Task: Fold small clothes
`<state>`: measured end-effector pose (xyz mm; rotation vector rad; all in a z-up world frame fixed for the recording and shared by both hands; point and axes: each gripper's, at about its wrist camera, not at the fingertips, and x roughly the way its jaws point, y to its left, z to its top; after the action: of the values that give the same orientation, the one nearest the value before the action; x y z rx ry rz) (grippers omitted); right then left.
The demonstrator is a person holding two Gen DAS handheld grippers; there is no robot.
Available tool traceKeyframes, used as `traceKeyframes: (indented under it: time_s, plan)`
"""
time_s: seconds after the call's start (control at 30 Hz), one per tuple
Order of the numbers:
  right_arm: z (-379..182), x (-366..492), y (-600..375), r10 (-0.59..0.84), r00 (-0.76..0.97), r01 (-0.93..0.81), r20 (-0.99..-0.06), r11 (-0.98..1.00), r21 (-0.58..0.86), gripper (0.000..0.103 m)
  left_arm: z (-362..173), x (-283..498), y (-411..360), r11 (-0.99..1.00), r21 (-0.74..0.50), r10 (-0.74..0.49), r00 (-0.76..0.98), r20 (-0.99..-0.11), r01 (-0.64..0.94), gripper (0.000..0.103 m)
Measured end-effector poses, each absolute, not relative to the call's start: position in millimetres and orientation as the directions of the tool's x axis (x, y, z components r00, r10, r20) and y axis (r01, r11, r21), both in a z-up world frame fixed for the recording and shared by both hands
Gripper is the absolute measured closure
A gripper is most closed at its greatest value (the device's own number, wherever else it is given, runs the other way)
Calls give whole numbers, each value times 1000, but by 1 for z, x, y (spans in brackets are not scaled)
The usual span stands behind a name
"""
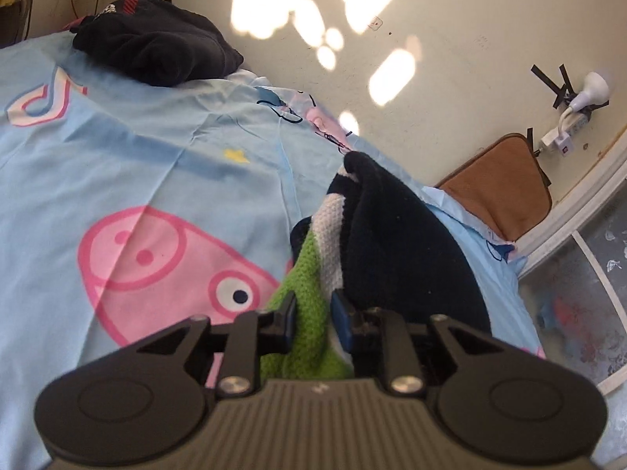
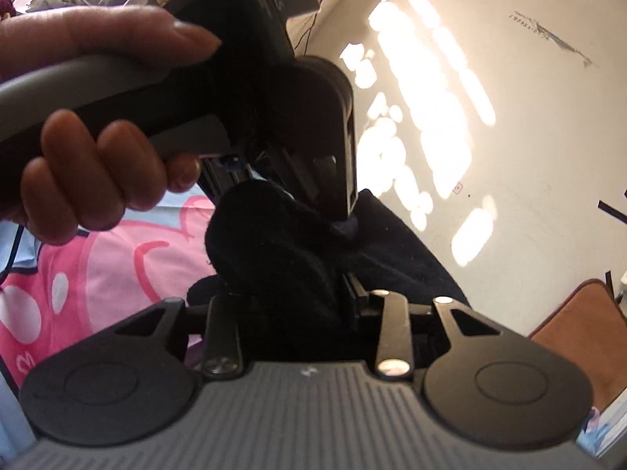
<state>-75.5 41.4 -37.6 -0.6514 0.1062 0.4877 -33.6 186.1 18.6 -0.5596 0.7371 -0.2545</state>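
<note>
Knit garment (image 1: 364,243), dark navy with green and white bands, lies on the blue cartoon bedsheet (image 1: 129,164) near its wall-side edge, long axis running away from the left claw (image 1: 313,313), which is clamped on the green end. Right claw (image 2: 290,293) is buried in dark fabric; grip cannot be told. Open sheet lies leftward, up to a dark clothes pile (image 1: 156,43)
</note>
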Motion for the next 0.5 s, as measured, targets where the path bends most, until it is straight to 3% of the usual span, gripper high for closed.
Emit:
traceKeyframes:
  time_s: [0.07, 0.1, 0.17, 0.23, 0.33, 0.4, 0.5]
  plan:
    - [-26, -77, 26, 447, 857, -514, -257, 702, -494, 55, 19, -37, 190, 814, -580, -427, 719, -548, 40, 75]
    - [-15, -78, 11, 485, 836, -548, -256, 719, -428, 47, 22, -41, 192, 812, -582, -427, 724, -543, 43, 72]
    - [2, -81, -19, 555, 803, -596, -218, 744, -301, 39, 30, -49, 197, 822, -568, -397, 748, -532, 31, 58]
    - [17, -87, -48, 600, 780, -625, -176, 759, -183, 39, 40, -60, 203, 823, -568, -375, 777, -505, 28, 57]
    - [29, -88, -77, 611, 778, -623, -148, 781, -53, 46, 58, -76, 207, 802, -596, -371, 815, -445, 40, 53]
    - [34, -77, -87, 630, 760, -631, -160, 774, 48, 70, 69, -83, 197, 808, -584, -383, 824, -418, 79, 51]
    - [30, -63, -82, 641, 733, -619, -226, 767, 169, 83, 79, -88, 167, 833, -527, -421, 809, -410, 166, 51]
